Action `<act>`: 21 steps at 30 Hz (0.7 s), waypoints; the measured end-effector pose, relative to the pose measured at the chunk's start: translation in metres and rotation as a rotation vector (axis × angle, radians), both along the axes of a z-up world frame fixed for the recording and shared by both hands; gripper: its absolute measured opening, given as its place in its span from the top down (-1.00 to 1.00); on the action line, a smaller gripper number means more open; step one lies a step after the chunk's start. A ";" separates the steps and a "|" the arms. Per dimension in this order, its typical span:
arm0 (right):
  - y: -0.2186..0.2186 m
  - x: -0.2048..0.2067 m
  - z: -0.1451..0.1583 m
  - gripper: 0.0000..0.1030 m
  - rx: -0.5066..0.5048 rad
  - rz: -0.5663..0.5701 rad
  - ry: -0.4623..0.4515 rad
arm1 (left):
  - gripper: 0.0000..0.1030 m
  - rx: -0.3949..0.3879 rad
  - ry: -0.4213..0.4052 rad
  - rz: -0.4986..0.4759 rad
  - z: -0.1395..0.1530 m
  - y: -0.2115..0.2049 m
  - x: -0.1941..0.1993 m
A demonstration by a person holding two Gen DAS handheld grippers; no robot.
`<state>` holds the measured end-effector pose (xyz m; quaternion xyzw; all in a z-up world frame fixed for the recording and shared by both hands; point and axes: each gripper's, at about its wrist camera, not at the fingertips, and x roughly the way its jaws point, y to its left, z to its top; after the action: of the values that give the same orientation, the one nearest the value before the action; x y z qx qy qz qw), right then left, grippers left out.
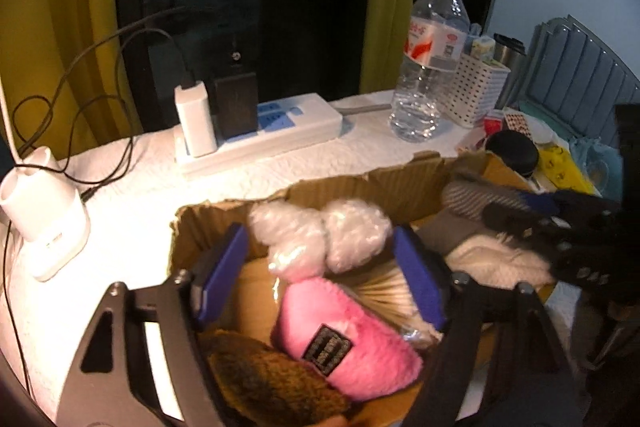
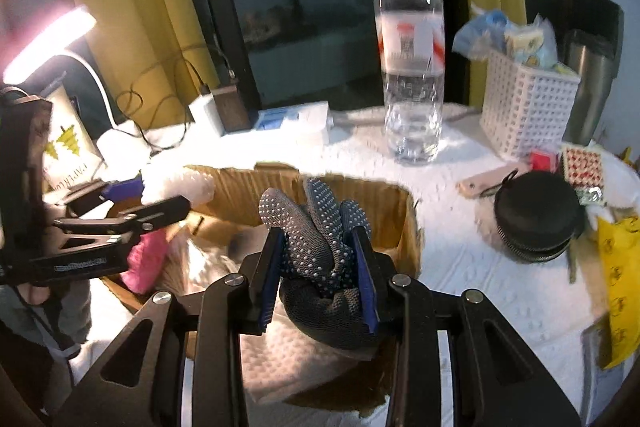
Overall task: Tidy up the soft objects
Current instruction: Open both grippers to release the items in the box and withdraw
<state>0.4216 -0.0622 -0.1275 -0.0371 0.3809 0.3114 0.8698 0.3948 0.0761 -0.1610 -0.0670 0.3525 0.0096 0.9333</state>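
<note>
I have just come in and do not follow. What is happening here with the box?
A person works with two handheld grippers over a cardboard box of soft things. The right gripper has its jaws closed on a grey dotted glove, held above the box. The left gripper hangs open over the other end, around nothing, above a pink plush piece and a white fluffy bundle lying inside.

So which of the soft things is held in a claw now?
The gray dotted glove, clamped in the right claw; the others lie loose in the box.
</note>
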 end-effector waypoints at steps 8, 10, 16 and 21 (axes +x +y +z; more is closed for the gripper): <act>0.003 0.000 -0.001 0.22 -0.019 -0.001 -0.002 | -0.63 -0.004 -0.013 0.014 0.005 -0.001 -0.003; 0.002 -0.002 0.003 0.14 -0.018 -0.006 -0.005 | -0.63 -0.001 -0.026 0.017 0.009 -0.001 -0.007; -0.004 -0.010 0.016 0.00 -0.007 -0.016 -0.017 | -0.63 0.002 -0.066 0.020 0.025 -0.002 -0.020; -0.008 -0.028 0.034 -0.10 0.003 -0.019 -0.049 | -0.64 0.000 -0.107 0.008 0.044 -0.009 -0.040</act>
<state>0.3939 -0.0698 -0.0938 -0.0396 0.3594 0.3027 0.8818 0.3551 0.0666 -0.1173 -0.0690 0.3019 0.0098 0.9508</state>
